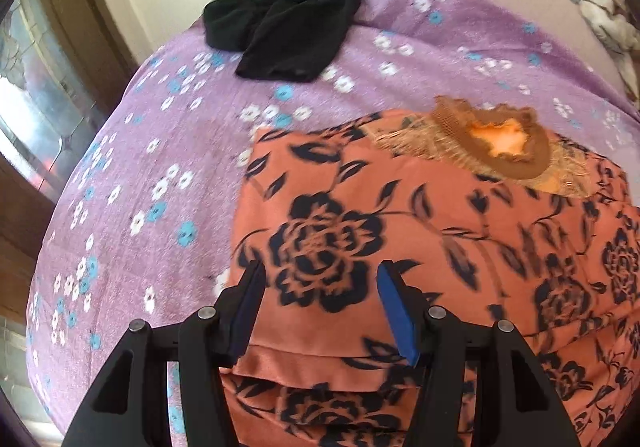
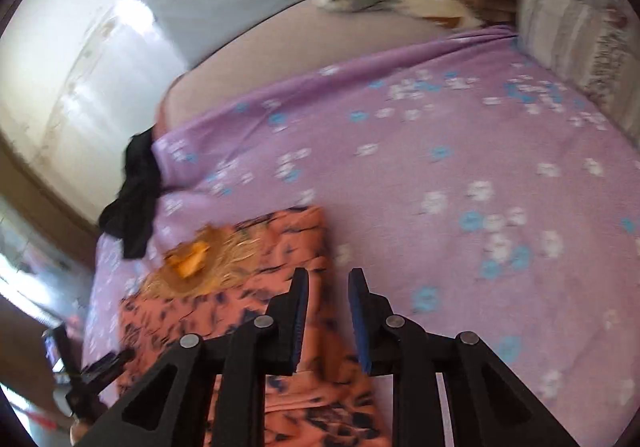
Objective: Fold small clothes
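The orange floral garment [image 1: 420, 247] lies on the bed's purple flowered sheet [image 1: 160, 167], already folded into a thick rectangle with its embroidered neckline [image 1: 496, 143] uppermost at the far end and layered edges stacked at the near end. The coming move turns on which hand sits over which edge. The left gripper [image 1: 320, 307] hangs directly over the near left part of the bundle; its fingers [image 1: 400, 319] stand about half open with cloth below the gap, and they grip nothing. The right gripper [image 2: 328, 319] is poised at the bundle's right-hand long edge, which runs away from the camera between the two fingers: the left finger [image 2: 294, 323] is over orange cloth, the right one over bare sheet. Its fingers are close together with a narrow gap, and no cloth appears pinched between them. So the garment's long axis runs away from both hands, toward the neckline, with the left hand better placed for the near edge and the right for the side. A crumpled black garment [image 1: 288, 15] waits well apart at the far left edge of the bed, nearer the left hand, and is probably next.
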`<action>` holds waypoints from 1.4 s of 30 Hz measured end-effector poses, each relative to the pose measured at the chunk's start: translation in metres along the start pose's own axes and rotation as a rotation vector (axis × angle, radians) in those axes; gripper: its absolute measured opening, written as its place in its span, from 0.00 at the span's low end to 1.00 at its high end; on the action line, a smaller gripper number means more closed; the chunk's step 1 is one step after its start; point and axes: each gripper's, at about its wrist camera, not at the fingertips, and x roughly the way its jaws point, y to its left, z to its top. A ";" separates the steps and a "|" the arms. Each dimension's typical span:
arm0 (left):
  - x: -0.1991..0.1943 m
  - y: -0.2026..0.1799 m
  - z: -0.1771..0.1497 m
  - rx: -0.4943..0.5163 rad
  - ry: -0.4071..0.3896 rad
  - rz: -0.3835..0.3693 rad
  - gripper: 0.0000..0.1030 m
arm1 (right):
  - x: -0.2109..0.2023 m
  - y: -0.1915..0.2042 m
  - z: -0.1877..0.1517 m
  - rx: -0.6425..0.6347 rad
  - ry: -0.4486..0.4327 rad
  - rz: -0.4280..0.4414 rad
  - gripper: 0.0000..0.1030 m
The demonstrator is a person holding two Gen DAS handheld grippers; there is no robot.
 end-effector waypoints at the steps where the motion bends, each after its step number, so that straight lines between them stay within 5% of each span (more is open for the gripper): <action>1: -0.003 -0.005 0.000 0.018 -0.015 -0.006 0.58 | 0.013 0.009 -0.004 -0.027 0.035 0.011 0.23; 6: 0.020 -0.021 -0.006 0.092 0.081 0.061 0.69 | 0.080 0.014 -0.027 -0.086 0.238 -0.117 0.22; 14: 0.004 -0.012 0.004 0.025 0.008 -0.010 0.74 | 0.062 0.053 -0.015 -0.139 0.093 0.017 0.23; 20: 0.017 -0.042 0.000 0.126 0.063 -0.018 0.74 | 0.115 0.106 -0.060 -0.283 0.371 0.140 0.24; 23: 0.016 -0.046 -0.003 0.154 0.050 0.012 0.75 | 0.107 0.119 -0.062 -0.370 0.347 0.115 0.23; 26: 0.011 -0.036 0.003 0.104 0.042 -0.017 0.75 | 0.100 0.109 -0.047 -0.280 0.278 0.143 0.23; 31: 0.020 -0.008 0.010 0.014 0.057 0.060 0.75 | 0.095 0.071 -0.017 -0.187 0.126 -0.022 0.23; 34: 0.030 0.009 0.013 -0.031 0.083 0.126 0.75 | 0.103 0.051 -0.012 -0.162 0.149 -0.042 0.22; 37: 0.039 0.019 0.011 -0.081 0.114 0.108 0.78 | 0.101 0.048 -0.008 -0.158 0.154 -0.038 0.22; 42: 0.030 0.004 0.010 0.003 0.095 0.158 0.78 | 0.098 0.068 -0.021 -0.193 0.147 0.000 0.22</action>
